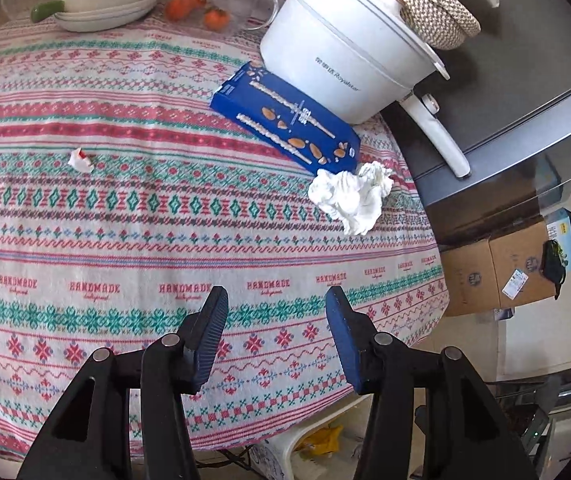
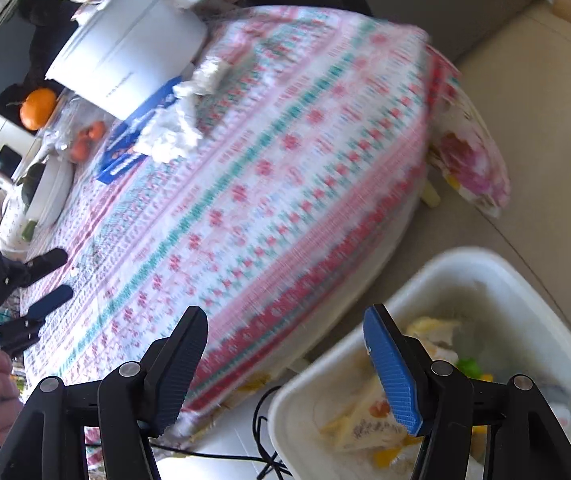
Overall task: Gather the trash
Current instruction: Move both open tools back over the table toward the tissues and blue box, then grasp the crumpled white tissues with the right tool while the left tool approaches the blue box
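Left wrist view shows the left gripper (image 1: pixel 275 300) at the bottom of the frame, its jaws about half open with only tablecloth (image 1: pixel 125 220) showing between them. Right of centre lies the crumpled tissue (image 1: pixel 351 196), touching the lower corner of the blue box (image 1: pixel 285 120). One such wad is in sight. It looks very light, soft and springy, so it should squash under the pads and is unlikely to slip; I would pinch it across the puffed middle, not by a loose edge that might tear or trail. Left of centre sits one small paper scrap (image 1: pixel 81 159), white with a red mark, well apart from everything else. It seems thin and flat against the cloth, so the pads would probably need to come down steeply and nip its raised fold. The box, one only, may also be trash; whether it is empty cannot be told. It is stiff, best gripped across a narrow edge.

Right wrist view, blurred, has the right gripper (image 2: pixel 285 328) at the bottom with jaws wide apart and holding nothing. One white bin (image 2: pixel 425 276) stands at the lower right, off the table, with wrappers inside. At the upper left of both views are one white pot (image 1: pixel 345 56) and several oranges.
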